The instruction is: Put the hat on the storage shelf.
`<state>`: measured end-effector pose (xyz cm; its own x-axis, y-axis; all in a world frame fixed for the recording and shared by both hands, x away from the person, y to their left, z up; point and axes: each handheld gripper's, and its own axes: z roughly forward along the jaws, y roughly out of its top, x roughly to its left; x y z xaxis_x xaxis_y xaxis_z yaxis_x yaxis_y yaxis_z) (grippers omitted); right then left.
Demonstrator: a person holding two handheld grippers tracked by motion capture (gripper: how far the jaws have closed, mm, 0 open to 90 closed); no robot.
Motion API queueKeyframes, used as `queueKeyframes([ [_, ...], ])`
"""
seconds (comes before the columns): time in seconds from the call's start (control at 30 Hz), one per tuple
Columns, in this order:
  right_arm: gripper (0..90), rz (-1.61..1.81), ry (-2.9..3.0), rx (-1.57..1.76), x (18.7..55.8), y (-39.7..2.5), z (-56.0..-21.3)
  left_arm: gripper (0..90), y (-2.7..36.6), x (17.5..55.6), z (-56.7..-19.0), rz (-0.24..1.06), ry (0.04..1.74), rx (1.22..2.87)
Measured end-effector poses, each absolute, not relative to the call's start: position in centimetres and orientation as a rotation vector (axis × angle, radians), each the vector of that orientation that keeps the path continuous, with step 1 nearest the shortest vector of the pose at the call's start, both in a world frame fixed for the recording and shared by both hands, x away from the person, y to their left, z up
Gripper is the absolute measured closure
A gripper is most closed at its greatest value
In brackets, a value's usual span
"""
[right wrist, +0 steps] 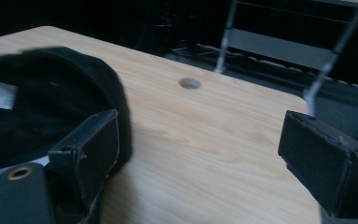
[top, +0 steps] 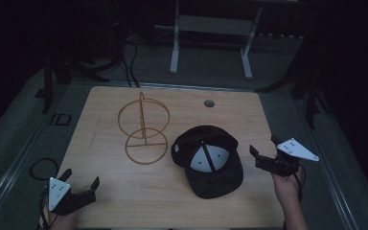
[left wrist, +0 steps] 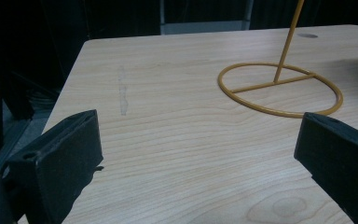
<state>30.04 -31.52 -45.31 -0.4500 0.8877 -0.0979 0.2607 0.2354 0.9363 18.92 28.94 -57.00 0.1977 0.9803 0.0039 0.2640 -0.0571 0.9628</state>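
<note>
**Cap upside down, both grippers wide and waiting**

You had the cap [top: 210, 163] lying crown-down on the table [top: 105, 143], brim toward you, its pale lining facing up. That left the rim open to a jaw from the side, likely why your right gripper [top: 264, 152] sat just beside it at the table's right edge. Its jaws stood well apart with nothing between them. In the right gripper view the cap's dark rim [right wrist: 51, 93] lay just past the left-hand jaw, close, though I could not tell whether it touched. The other jaw hung over bare wood.

Your left gripper [top: 81, 184] rested at the near left corner, also spread wide and empty, well apart from the cap. It looked along the table toward the stand [top: 143, 129], whose ring base [left wrist: 279, 88] sat flat on the wood with its rod rising upright to a hoop. The stand was just left of the cap, not touching it as far as I could see.

My guess was that the cap was meant for the stand, with the right gripper nearest to take the rim.
</note>
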Motion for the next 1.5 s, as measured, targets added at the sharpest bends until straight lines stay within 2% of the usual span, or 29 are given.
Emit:
queueKeyframes([
  [0.27, 12.3, 1.255, 1.999, 0.979, 31.4, -29.2, -43.9, 1.2, 28.9, 18.9, -57.0, 0.940, 1.233, 1.520],
  [0.53, 11.7, 1.273, 2.142, 0.922, 33.0, -26.9, -44.0, 1.2, 29.0, 19.0, -57.0, 0.922, 1.239, 1.521],
  [0.63, 14.7, 1.247, 2.194, 0.916, 33.7, -26.0, -44.3, 1.2, 28.9, 19.0, -57.0, 0.925, 1.237, 1.524],
  [0.7, 21.4, 1.192, 2.237, 0.906, 34.1, -25.5, -44.6, 1.2, 28.9, 19.0, -57.0, 0.925, 1.235, 1.526],
  [0.83, 22.2, 1.156, 2.257, 0.910, 35.1, -24.6, -45.0, 1.2, 28.8, 19.0, -57.0, 0.925, 1.229, 1.537],
  [1.1, 41.3, 1.034, 2.289, 0.909, 36.6, -22.8, -46.0, 1.2, 28.8, 19.0, -57.0, 0.922, 1.226, 1.538],
  [1.13, 41.3, 1.034, 2.289, 0.909, 36.6, -22.8, -46.0, 1.2, 28.8, 19.0, -57.0, 0.922, 1.226, 1.538],
  [1.3, 52.5, 0.953, 2.320, 0.893, 37.1, -21.7, -46.6, 1.2, 28.7, 19.0, -57.0, 0.919, 1.227, 1.540],
  [1.47, 76.1, 0.899, 2.323, 0.879, 37.3, -21.6, -46.5, 1.2, 28.4, 19.0, -57.0, 0.932, 1.218, 1.560],
  [1.5, 83.7, 0.873, 2.323, 0.865, 37.3, -21.5, -46.5, 1.2, 28.4, 19.0, -57.0, 0.932, 1.217, 1.561],
])
